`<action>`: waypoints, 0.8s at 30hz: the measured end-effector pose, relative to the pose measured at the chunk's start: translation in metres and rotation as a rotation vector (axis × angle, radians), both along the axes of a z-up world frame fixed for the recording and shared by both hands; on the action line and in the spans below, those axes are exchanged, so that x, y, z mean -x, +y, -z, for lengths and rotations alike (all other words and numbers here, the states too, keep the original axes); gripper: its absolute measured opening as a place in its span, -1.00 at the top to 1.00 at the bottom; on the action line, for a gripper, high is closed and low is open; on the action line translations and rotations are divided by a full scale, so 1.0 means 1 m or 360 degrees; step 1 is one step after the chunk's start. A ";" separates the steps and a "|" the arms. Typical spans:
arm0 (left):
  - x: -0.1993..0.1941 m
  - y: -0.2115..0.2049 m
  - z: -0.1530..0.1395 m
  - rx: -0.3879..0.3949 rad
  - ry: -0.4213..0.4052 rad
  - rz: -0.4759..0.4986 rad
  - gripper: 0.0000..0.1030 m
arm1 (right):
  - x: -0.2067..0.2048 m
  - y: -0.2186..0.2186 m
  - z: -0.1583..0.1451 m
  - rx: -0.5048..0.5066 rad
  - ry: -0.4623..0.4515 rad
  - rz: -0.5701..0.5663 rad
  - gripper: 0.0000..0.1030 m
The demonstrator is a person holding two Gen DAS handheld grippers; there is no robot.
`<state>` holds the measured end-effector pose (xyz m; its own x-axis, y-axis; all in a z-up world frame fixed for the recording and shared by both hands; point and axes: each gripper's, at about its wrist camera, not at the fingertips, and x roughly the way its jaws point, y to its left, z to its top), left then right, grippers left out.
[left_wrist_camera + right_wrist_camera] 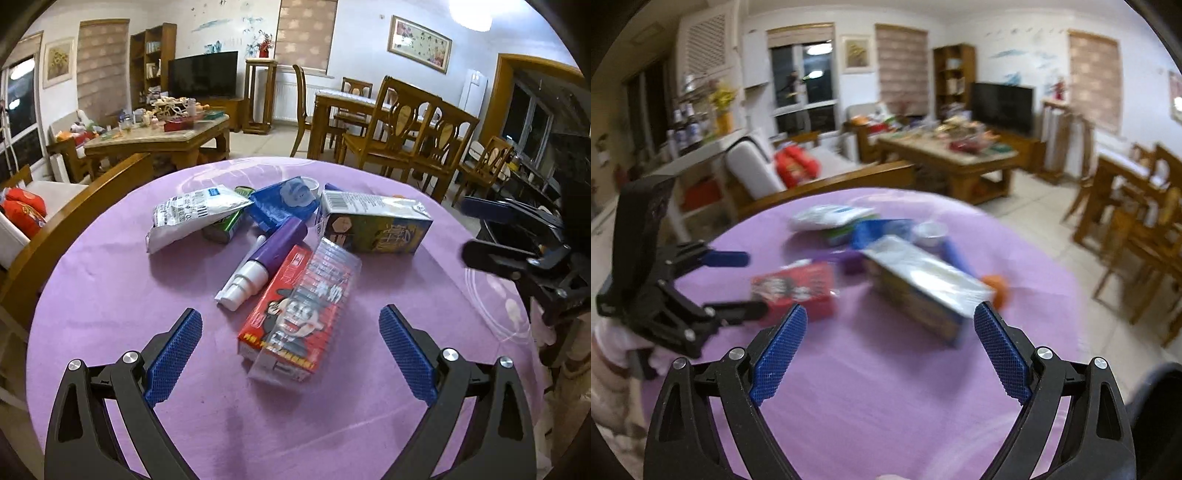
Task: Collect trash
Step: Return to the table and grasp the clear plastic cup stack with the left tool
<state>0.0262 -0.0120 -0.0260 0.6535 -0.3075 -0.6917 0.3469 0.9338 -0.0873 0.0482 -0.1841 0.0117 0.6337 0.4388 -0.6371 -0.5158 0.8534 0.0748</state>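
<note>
Lying jumbled: milk carton (376, 225), red box (295, 317).

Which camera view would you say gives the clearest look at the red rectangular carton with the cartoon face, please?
The left wrist view: the red rectangular carton with the cartoon face lies sharp and central on the purple tablecloth, its print visible. The right wrist view shows it smaller, motion-blurred and end-on.

Trash pile (295, 251) on round table (110, 314)

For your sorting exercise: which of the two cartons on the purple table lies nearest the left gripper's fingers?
The red cartoon carton, lying between the left gripper fingers' tips; the yellow-and-blue carton lies farther back.
</note>
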 end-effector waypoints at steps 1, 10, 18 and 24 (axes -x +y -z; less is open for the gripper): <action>-0.001 0.000 0.001 -0.0011 0.0016 0.0004 -0.86 | -0.008 0.008 0.005 -0.0032 0.0077 -0.0014 -0.76; 0.006 0.019 0.019 -0.0055 0.0197 0.0020 -0.86 | -0.063 0.043 0.043 -0.0464 0.0586 -0.0093 -0.76; 0.003 0.035 0.026 0.0013 0.0295 0.0024 -0.44 | -0.057 0.049 0.048 -0.0658 0.0760 -0.0198 -0.76; 0.011 0.041 0.018 0.0079 0.0285 0.0066 -0.24 | -0.032 0.057 0.023 -0.0657 0.0690 -0.0294 -0.76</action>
